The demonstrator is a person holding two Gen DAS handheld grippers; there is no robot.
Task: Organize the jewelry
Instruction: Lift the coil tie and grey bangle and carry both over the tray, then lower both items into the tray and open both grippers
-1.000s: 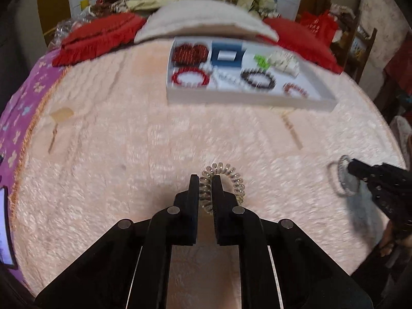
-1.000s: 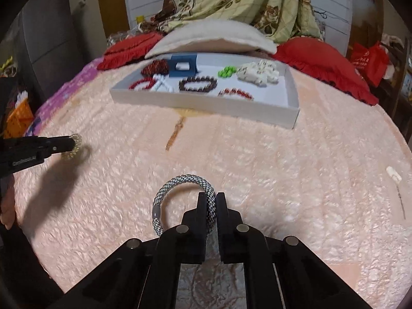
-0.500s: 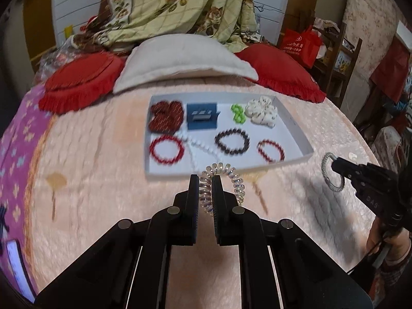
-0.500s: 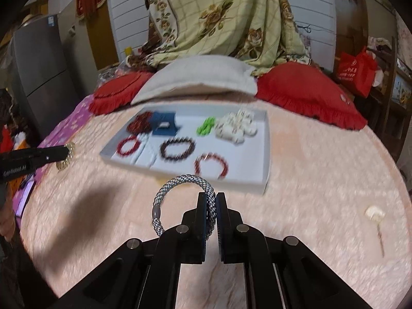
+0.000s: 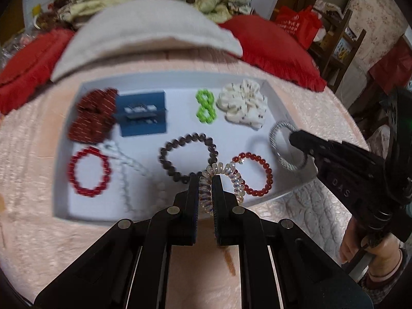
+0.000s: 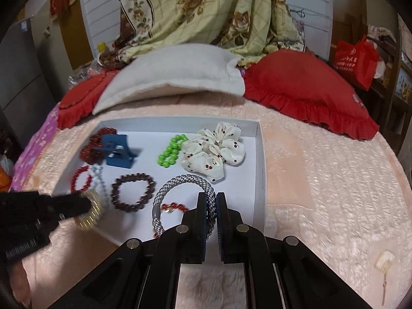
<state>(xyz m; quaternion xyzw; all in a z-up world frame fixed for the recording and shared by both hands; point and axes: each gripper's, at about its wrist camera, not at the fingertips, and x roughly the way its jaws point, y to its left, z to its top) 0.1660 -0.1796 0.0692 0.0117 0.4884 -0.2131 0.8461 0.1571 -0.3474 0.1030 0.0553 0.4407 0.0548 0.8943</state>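
Left wrist view is showing both tools now reaching over the tray [image 5: 61, 139], left tool [image 5: 205, 180] clamping the coil tie [image 5: 224, 177], right tool [image 6: 211, 198] clamping the woven bracelet [image 6: 180, 182], nearing release.

White tray [image 6: 260, 154]; green beads [image 6: 171, 150]; cherry-print cream scrunchie [image 6: 215, 149].

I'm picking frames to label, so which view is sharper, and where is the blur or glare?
Left wrist view: motion smear over the white tray, worst on the pearl necklace and grey pillow; the left gripper stays crisp. Right wrist view: sharper, the scrunchie clear, only the spiral hair tie smeared. Both bend at the edges; no glare.
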